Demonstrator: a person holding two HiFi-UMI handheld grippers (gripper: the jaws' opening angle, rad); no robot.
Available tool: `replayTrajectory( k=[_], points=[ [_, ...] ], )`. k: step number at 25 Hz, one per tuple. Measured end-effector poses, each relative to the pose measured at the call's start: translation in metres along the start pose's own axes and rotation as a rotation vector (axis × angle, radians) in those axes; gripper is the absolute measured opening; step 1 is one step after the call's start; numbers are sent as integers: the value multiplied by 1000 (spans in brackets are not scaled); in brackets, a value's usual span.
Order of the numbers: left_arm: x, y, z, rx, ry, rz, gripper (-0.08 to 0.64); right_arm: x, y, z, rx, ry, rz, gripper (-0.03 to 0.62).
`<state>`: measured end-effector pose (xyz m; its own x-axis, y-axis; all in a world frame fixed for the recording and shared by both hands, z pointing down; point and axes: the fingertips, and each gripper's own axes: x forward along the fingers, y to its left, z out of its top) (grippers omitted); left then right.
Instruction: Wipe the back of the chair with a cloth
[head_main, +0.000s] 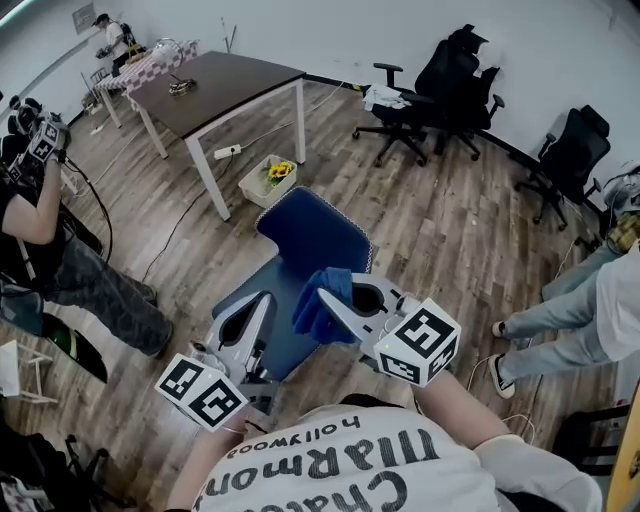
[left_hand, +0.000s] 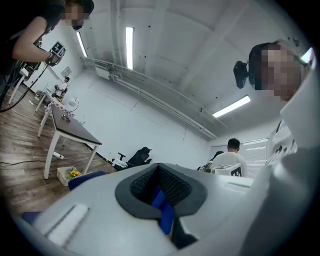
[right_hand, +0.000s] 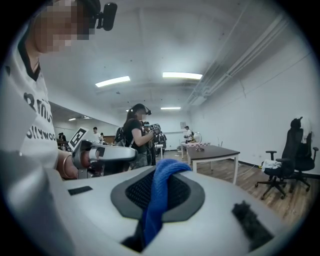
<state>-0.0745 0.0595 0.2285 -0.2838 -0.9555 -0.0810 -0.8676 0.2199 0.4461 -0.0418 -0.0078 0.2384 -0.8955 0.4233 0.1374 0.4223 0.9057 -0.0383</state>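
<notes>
Blue cloth (head_main: 314, 318) bunched, clamped in right gripper (head_main: 328, 298), above chair (head_main: 310, 235).

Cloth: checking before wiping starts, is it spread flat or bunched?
Bunched: the cloth hangs in a wad from the right gripper, whose jaws clamp it.

Reference: chair (head_main: 312, 238). Table (head_main: 225, 85) stands behind-left of it, with box (head_main: 262, 183) between them. Office chairs (head_main: 440, 80) stand behind-right. Cloth (head_main: 314, 316), in right gripper (head_main: 330, 303), is directly before it.
</notes>
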Motion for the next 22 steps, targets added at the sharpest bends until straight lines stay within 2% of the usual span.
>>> replayTrajectory(
  k=[5, 9, 17, 22],
  points=[
    [3, 4, -9, -3, 32, -4, 8, 6, 0, -9, 12, 31, 4, 31],
    [2, 14, -5, -29, 18, 10, 8, 17, -2, -9, 13, 39, 10, 31],
    [20, 40, -3, -33, 24, 23, 8, 39, -26, -21, 32, 53, 20, 31],
    [36, 70, 15, 14, -9, 44, 8, 65, -60, -26, 59, 43, -14, 31]
  ],
)
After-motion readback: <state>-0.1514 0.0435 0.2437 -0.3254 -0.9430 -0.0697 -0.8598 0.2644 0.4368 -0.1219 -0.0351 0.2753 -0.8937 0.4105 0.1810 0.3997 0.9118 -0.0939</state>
